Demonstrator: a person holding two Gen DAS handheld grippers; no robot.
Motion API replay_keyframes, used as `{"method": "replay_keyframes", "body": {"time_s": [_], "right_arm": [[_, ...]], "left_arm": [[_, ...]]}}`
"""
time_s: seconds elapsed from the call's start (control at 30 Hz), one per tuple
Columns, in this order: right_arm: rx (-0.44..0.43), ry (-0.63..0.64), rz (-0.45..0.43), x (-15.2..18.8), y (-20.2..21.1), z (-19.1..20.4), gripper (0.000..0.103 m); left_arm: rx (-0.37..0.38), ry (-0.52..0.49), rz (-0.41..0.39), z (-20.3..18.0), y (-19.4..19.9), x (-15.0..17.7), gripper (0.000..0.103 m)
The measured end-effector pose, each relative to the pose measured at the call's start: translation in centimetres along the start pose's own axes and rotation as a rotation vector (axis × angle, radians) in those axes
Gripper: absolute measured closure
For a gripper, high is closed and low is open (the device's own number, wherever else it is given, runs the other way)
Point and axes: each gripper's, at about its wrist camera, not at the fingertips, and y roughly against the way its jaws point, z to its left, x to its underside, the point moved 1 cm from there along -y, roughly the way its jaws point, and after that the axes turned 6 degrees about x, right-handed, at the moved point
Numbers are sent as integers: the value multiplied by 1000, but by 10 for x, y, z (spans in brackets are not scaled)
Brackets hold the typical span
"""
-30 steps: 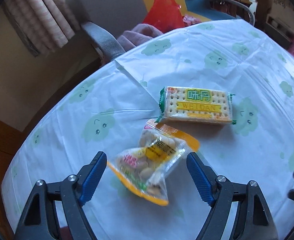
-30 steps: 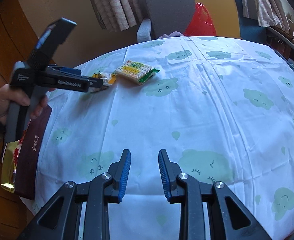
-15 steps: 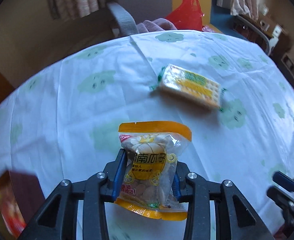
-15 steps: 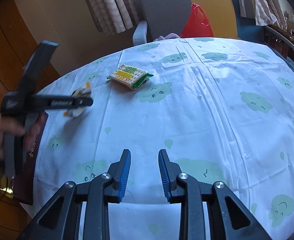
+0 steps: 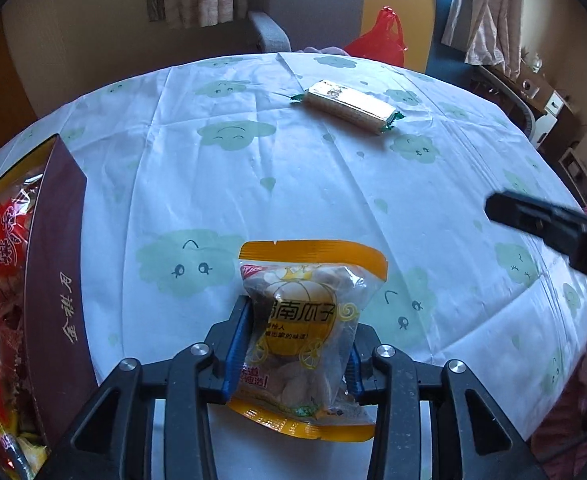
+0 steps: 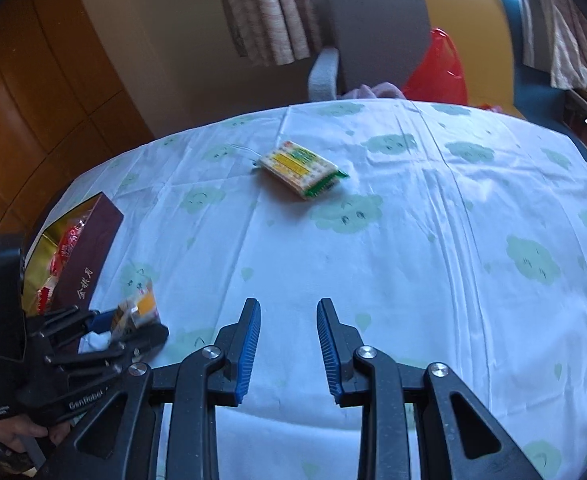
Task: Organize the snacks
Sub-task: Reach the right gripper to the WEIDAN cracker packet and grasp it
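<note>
The left gripper (image 5: 293,354) clamps a clear, orange-edged pumpkin-seed packet (image 5: 307,316) between its blue pads, lifted over the cloud-print tablecloth (image 5: 333,184); at nine o'clock of it stands the maroon box (image 5: 55,272), already holding red-wrapped snacks; at one o'clock, well apart, the cracker pack (image 5: 349,106) lies flat on the cloth. The right gripper (image 6: 288,346) grips nothing — its jaws have just been easing apart, a narrow gap with only cloth beneath; the crackers sit far off at twelve o'clock.
</note>
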Motion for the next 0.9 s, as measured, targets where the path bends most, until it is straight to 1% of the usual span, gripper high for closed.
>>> {"method": "replay_keyframes", "body": {"time_s": [0.2,0.3,0.5,0.57,0.6,0.63,0.73,0.8,0.9], "right_arm": [[-1,89,-8,-41,-21,8,67],[2,162,18,-61,-40,13,67],[48,308,65,-100,-79,25,66],[58,346,84,-111,-91,29,58],[66,364,92,-117,-97,31,51],[67,380,98,-122,-102,33,47],[88,434,122,-133,-118,39,44],[88,461,158,-137,-132,41,42],[105,463,202,-138,-151,38,42]], "left_arm": [[43,30,-5,6,-2,-2,61],[56,46,-6,8,-1,-1,61],[68,59,-18,10,0,0,61],[67,56,-19,10,0,1,61],[67,54,-19,10,0,1,61],[68,54,-20,10,0,1,61],[79,65,-19,12,1,1,61],[84,72,-18,13,2,1,61],[88,74,-19,13,1,1,61]]}}
